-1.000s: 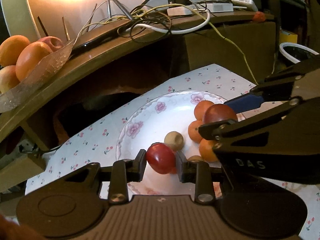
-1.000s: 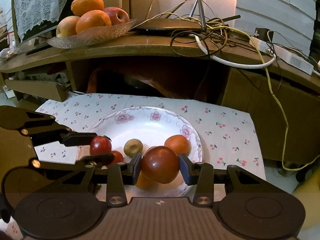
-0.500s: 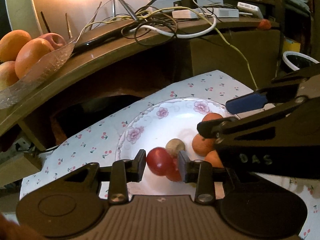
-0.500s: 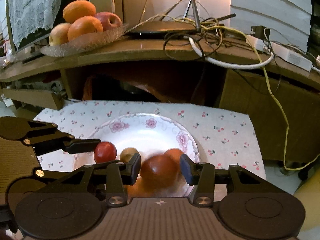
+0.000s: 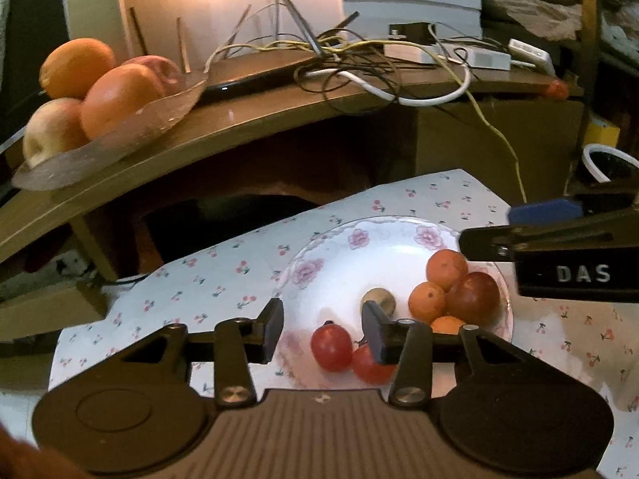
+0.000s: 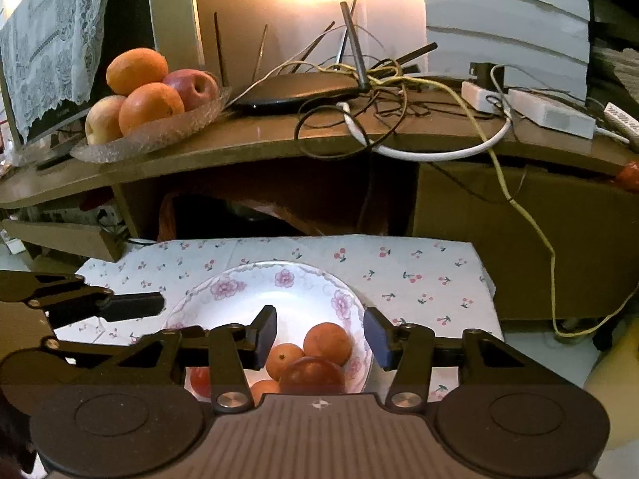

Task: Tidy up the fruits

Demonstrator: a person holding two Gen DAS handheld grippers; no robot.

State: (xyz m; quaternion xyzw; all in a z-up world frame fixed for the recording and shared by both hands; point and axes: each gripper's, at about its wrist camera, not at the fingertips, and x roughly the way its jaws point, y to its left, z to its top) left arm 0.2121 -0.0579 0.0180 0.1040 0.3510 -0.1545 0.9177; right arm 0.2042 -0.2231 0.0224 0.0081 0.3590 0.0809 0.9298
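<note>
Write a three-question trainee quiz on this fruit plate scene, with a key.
1. True or false: the left gripper is clamped on a red fruit.
2. Where does the dark red fruit lie? A) in the glass dish on the shelf B) on the floral plate beside the oranges C) on the cloth
3. Fill in: neither gripper holds a ____.

Key: 1 false, its jaws are opening and the pads stand clear; 2 B; 3 fruit; the right gripper is opening too.

Cherry-print cloth [image 6: 399, 271] carries 1 floral plate [image 6: 239, 283]; wooden shelf [image 6: 255, 139] behind.
</note>
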